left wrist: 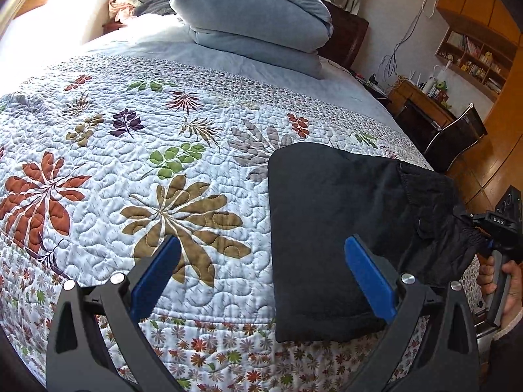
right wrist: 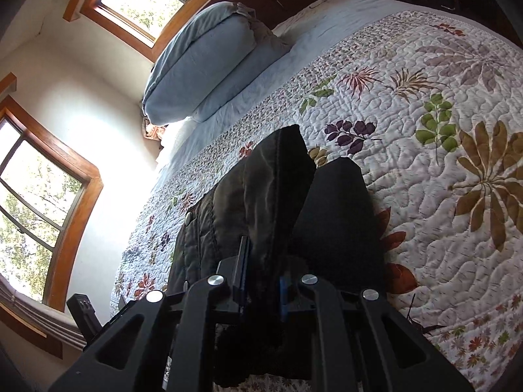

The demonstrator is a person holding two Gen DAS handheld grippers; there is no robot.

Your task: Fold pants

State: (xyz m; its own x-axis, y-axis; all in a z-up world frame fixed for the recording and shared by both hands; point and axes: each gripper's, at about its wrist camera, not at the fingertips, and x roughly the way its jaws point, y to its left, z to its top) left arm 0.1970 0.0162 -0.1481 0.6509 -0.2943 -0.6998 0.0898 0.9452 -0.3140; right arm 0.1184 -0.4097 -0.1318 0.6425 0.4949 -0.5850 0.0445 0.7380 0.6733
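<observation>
- Left wrist view: the black pants lie folded at the near right edge of the quilt, with the left gripper just beside them, jaws spread and empty.
- Right gripper pinches the waistband end, so it is nearer; the long axis runs from it toward the far side.
</observation>
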